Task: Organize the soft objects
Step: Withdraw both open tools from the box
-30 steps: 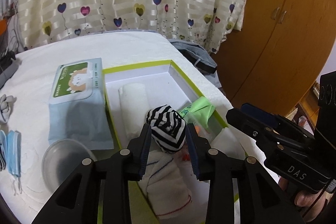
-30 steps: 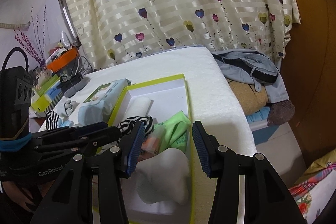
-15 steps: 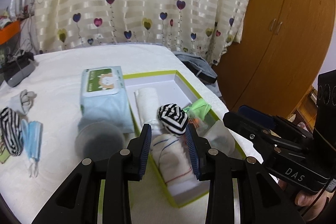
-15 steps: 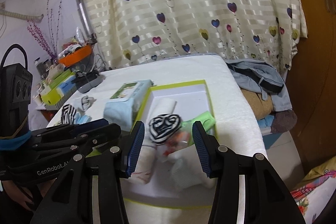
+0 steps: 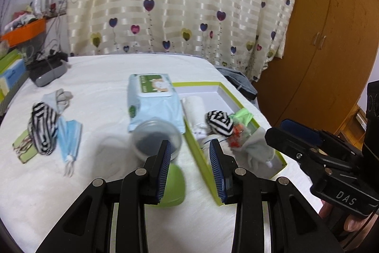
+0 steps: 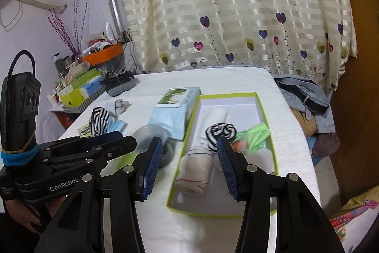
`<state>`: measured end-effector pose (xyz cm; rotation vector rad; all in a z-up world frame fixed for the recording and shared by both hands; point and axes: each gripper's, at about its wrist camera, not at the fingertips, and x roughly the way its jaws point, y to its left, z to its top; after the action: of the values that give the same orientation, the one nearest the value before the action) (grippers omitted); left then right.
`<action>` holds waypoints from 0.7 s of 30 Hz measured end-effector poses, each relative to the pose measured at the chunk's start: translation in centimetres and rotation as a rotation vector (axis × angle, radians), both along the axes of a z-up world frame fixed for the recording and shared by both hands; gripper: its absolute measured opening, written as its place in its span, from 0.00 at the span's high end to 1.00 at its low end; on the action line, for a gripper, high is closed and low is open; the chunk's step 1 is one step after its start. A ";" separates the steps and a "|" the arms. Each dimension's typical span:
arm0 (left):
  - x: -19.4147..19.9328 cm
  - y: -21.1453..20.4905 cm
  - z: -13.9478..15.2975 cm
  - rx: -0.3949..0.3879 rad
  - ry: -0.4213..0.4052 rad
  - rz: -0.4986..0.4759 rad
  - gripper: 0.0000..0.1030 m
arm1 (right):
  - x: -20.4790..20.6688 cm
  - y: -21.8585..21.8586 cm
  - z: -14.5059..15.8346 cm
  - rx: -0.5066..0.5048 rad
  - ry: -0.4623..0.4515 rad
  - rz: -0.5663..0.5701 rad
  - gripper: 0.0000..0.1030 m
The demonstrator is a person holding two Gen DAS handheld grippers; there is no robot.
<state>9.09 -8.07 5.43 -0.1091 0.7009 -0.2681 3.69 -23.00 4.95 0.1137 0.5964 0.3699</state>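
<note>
Rolled black-and-white striped sock [image 5: 219,122] lies in the shallow white box with a lime-green rim [image 5: 237,101], on top of the rolled white cloths [image 5: 194,108] and next to a crumpled green bag [image 5: 244,116]. We see it ahead of our left gripper [image 5: 189,168], past the fingertips and a little to the right, well clear of both blue pads; the jaws stand partly apart with nothing between them. In the right wrist view the same sock [image 6: 220,132] sits just beyond the tip of the right-hand finger of our right gripper [image 6: 189,165], whose jaws are opening and hold nothing; below the gap lies a rolled white towel with a red stripe [image 6: 193,172]. Left of the box we see a pale blue pack of wet wipes [image 5: 154,101], then a clear round lid [image 5: 156,138] beside a green round container [image 5: 174,186]. Farther left on the white bed cover [image 5: 106,91] lie a second striped sock [image 5: 42,128], a blue face mask [image 5: 69,134] and a grey sock [image 5: 59,96].
</note>
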 end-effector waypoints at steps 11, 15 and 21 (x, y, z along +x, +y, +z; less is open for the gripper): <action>-1.9 3.6 0.2 -0.011 -0.013 0.055 0.69 | -0.9 2.9 0.6 -0.012 -0.009 0.056 0.47; -2.2 4.6 0.1 -0.017 -0.013 0.069 0.69 | -0.9 4.1 0.5 -0.018 0.002 0.084 0.47; -2.6 5.8 -0.2 -0.023 -0.010 0.091 0.69 | -0.9 5.4 0.2 -0.036 0.013 0.093 0.47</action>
<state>6.46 -2.32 5.26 -0.1608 0.6813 -0.1895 2.79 -17.62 5.12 0.0543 0.6226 0.4486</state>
